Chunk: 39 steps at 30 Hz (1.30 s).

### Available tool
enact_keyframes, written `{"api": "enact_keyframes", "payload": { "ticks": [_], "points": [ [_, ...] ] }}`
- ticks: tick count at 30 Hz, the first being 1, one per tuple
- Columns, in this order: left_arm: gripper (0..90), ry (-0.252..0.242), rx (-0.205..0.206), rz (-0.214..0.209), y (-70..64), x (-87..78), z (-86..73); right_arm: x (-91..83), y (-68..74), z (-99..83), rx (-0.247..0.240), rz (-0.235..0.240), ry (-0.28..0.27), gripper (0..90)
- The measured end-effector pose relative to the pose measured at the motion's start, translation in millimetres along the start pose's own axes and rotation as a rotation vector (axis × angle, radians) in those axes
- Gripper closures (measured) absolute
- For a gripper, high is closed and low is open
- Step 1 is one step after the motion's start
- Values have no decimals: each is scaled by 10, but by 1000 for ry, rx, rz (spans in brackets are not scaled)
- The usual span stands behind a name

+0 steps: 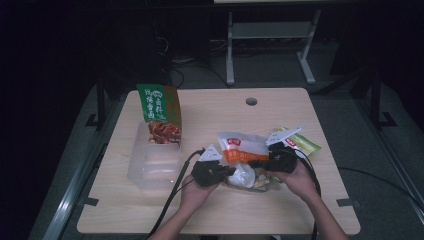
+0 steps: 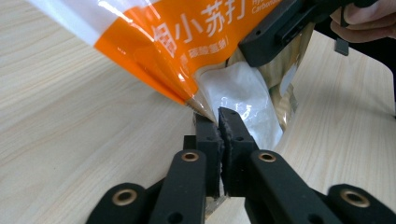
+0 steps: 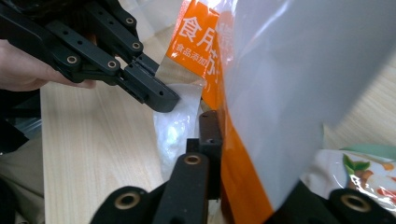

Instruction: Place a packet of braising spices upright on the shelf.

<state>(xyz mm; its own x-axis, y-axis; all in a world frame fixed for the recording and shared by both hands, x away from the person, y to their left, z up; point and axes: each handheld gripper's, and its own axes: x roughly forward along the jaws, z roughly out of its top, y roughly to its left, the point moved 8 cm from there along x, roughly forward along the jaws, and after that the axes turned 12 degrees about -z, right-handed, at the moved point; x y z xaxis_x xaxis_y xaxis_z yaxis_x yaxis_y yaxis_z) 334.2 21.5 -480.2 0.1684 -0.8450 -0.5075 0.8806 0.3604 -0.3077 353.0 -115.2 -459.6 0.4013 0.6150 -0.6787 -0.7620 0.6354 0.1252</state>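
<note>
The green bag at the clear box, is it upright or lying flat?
Upright. The green bag stands on end at the far end of the clear box.

Orange-and-white soda packet [image 3: 280, 93] blankets the right gripper [image 3: 219, 135], hiding its right jaw; the packet's top runs off the frame.

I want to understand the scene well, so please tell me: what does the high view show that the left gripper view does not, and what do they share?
Only the high view shows the green sauce packet standing in the clear plastic container, the green snack packet at the right, and the whole table. Only the left gripper view shows the left gripper with its jaws closed on the corner of the orange-and-white bag, and the bag's printed characters. Both show that bag, the right gripper at it, and the wooden tabletop.
</note>
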Motion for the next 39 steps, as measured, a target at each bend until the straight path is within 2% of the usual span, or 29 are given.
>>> {"api": "enact_keyframes", "payload": {
  "ticks": [1, 4, 8, 11, 18, 22, 31, 32, 39],
  "points": [
    [752, 12, -10, -1, -10, -31, -37, -22, 9, 5, 2, 8, -14, 898],
    [650, 25, 0, 7, -50, -87, -73, -49, 33, 16, -6, 0, -27, 900],
    [558, 40, 34, 33, -144, -172, -106, -96, 61, 42, 0, -4, -69, 900],
    [522, 45, 43, 33, -217, -225, -155, -132, 67, 58, 1, -11, -76, 900],
    [486, 53, 71, 16, -401, -340, -259, -190, 106, 161, -21, -30, -79, 900],
    [471, 48, 72, 1, -472, -397, -322, -217, 126, 245, -31, -30, -81, 900],
    [439, 45, 87, -1, -548, -516, -458, -239, 229, 473, -47, -20, -99, 900],
    [435, 43, 87, -4, -556, -532, -471, -232, 267, 559, -52, -10, -104, 900],
    [422, 37, 94, 4, -571, -644, -556, -191, 381, 781, -76, 8, -108, 900]
  ]
}}
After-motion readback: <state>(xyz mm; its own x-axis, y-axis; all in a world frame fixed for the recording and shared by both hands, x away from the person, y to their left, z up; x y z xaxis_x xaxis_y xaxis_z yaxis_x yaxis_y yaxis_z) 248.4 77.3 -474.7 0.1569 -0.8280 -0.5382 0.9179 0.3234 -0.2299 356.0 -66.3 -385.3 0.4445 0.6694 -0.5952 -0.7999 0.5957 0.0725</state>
